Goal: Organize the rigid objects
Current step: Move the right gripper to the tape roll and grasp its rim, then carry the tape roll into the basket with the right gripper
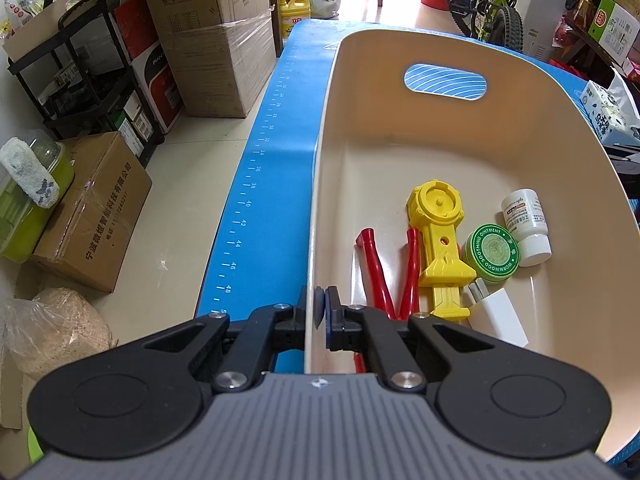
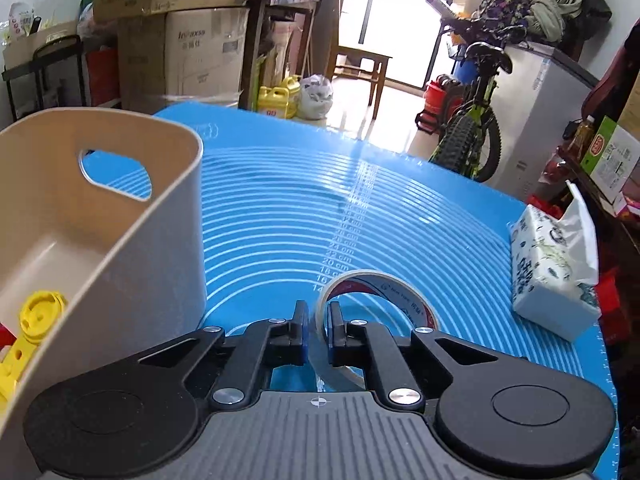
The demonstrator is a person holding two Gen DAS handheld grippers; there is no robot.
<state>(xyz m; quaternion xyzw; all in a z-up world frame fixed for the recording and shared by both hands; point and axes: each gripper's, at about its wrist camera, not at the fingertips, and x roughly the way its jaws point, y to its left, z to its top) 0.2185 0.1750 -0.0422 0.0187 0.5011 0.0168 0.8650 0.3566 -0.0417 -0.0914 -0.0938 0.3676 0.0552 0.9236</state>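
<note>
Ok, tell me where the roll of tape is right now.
In the right wrist view, the roll of tape lies on the blue mat, its near wall pinched by the right hand-held gripper, between the beige basket and the tissue pack.

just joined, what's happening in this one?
A person with two handheld grippers is sorting items into a beige bin. The left gripper is clamped on the bin's rim. The right gripper is pinched on the wall of a tape roll lying on the blue mat. Red-handled pliers, a yellow toy, an ointment tin, a white bottle and a charger are already inside.
</note>
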